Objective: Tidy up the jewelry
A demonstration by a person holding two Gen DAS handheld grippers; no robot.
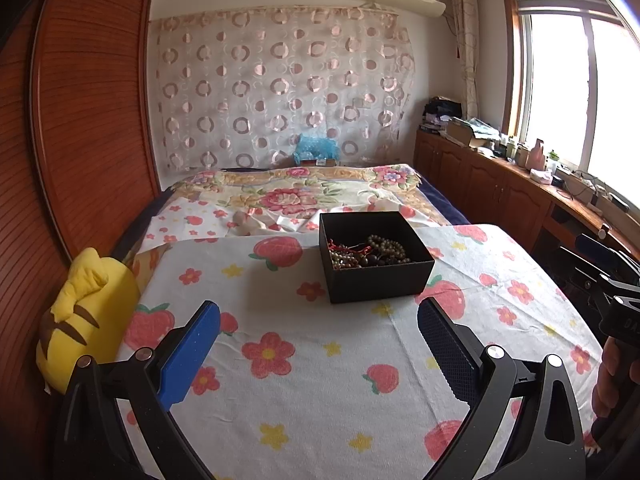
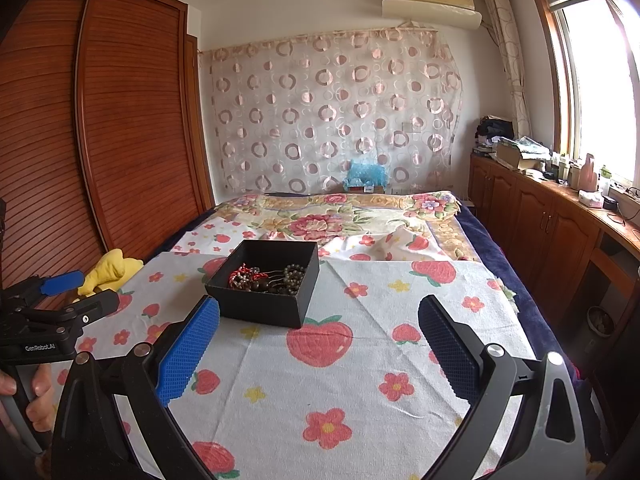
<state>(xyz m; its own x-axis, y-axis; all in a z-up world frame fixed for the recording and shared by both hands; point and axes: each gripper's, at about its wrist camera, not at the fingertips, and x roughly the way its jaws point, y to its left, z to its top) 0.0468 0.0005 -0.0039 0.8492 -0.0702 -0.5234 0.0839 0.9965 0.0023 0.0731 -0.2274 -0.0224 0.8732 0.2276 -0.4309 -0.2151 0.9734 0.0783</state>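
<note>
Jewelry [image 1: 368, 254]: a tangled heap of beaded bracelets — pale green-grey beads, dark brown beads, a few red cords — lying inside the open black rectangular cardboard box [image 1: 380, 280], none of it held by anything.
Box: stands on the white cloth printed with red strawberries and flowers [image 1: 312, 392], near the cloth's far edge, lid off, upright.
Left gripper [image 1: 318, 334]: black frame with blue textured pads, fingers spread wide and holding nothing, hovering above the cloth on the near side of the box, apart from it.
Right gripper [image 2: 318, 334]: same build, fingers also spread wide with nothing between them; from its own camera the box [image 2: 266, 296] sits ahead and to the left, its near corner just beyond the left blue pad [image 2: 186, 354].
Beads from the right view [image 2: 268, 278]: red cords toward the box's left side, dark and greenish strands toward the right.
Hands: a hand [image 2: 38, 396] grips the left gripper's handle at the left edge of the right view; what looks like fingers [image 1: 612, 376] show at the right edge of the left view, too cropped to be sure.
Beside the cloth: a yellow plush toy with brown stripes [image 1: 84, 316] at its left edge, against the reddish-brown slatted wooden wardrobe [image 1: 92, 120].
Beyond: a bed with a floral quilt [image 1: 300, 192].
</note>
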